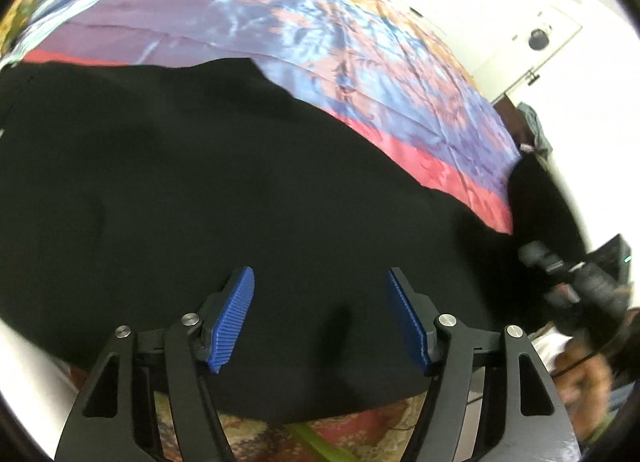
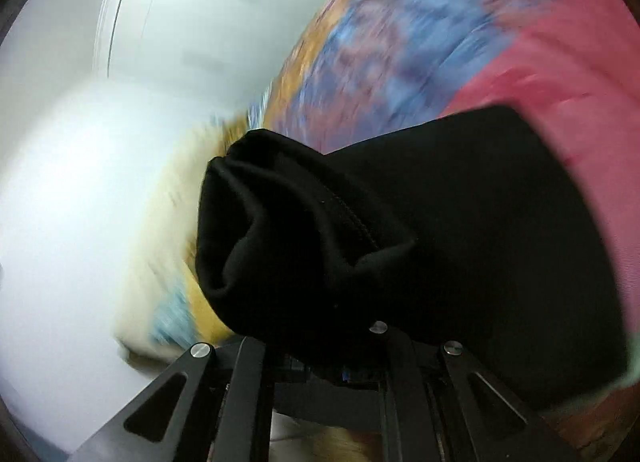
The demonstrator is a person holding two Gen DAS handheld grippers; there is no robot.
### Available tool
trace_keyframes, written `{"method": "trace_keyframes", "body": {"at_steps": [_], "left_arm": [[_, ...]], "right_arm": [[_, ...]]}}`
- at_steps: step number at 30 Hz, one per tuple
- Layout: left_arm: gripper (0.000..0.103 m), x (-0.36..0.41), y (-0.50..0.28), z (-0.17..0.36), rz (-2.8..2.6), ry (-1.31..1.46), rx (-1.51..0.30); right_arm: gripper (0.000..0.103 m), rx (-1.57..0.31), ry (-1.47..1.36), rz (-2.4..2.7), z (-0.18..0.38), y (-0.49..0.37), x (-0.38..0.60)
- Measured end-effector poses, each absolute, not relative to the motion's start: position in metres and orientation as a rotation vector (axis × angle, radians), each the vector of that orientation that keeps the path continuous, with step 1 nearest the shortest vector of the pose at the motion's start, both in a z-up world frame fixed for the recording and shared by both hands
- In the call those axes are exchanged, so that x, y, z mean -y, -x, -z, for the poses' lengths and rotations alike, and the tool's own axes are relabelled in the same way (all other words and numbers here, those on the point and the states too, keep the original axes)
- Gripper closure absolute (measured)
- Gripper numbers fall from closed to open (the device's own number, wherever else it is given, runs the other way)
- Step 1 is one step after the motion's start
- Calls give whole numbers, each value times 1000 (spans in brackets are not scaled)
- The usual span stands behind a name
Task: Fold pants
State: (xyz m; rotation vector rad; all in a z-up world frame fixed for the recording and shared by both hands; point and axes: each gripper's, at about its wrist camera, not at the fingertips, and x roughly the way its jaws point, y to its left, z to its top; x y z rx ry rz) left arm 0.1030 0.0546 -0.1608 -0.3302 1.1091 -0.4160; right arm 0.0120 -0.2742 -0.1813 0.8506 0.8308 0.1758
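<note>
Black pants [image 1: 200,182] lie spread across a bed's colourful cover [image 1: 360,42] and fill most of the left wrist view. My left gripper [image 1: 319,270] hovers over their near part, open, its blue ribbed pads [image 1: 234,318] wide apart with nothing pinched. In the right wrist view a bunched end of the pants [image 2: 320,222] with a zip seam drapes over my right gripper [image 2: 324,366] and hides its fingertips. That gripper is shut on the cloth and lifts it off the cover [image 2: 560,82]. The view is motion-blurred.
White walls and a door [image 1: 540,22] stand beyond the bed. A dark blurred tool held in a hand [image 1: 568,282] shows at the right edge of the left wrist view. A cream and patterned bedding edge [image 2: 160,242] lies left of the lifted cloth.
</note>
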Motion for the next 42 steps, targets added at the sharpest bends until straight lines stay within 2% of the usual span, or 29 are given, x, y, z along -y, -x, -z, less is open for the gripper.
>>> {"method": "trace_keyframes", "body": {"at_steps": [4, 8, 12, 18, 21, 25, 28, 38, 39, 40, 41, 42], "left_arm": [[33, -62, -98, 165, 403, 354, -1126], [33, -60, -93, 165, 415, 371, -1139], [33, -59, -90, 163, 521, 510, -1182], [32, -32, -114, 157, 725, 575, -1295], [27, -18, -128, 166, 748, 554, -1368], [27, -2, -137, 171, 757, 573, -1417], [21, 10, -143, 169, 782, 601, -1420], [21, 66, -157, 176, 758, 512, -1519], [22, 69, -156, 176, 748, 488, -1521], [31, 72, -155, 173, 742, 463, -1512], [52, 70, -154, 172, 743, 446, -1510], [63, 72, -152, 172, 735, 409, -1515]], "right_arm": [[91, -945, -469, -174, 208, -21, 211], [90, -915, -62, -165, 204, -14, 173], [89, -871, 376, -115, 212, -2, 136], [89, -772, 790, -49, 229, 8, 95], [89, -711, 972, -31, 239, 14, 79], [89, -684, 1056, -28, 246, 17, 74], [89, -686, 1038, -30, 243, 16, 77], [92, -680, 1014, -30, 231, 18, 82], [92, -680, 1009, -30, 229, 18, 83], [92, -681, 1006, -31, 228, 21, 80], [92, -680, 1002, -31, 226, 22, 79], [92, -682, 999, -31, 226, 22, 79]]}}
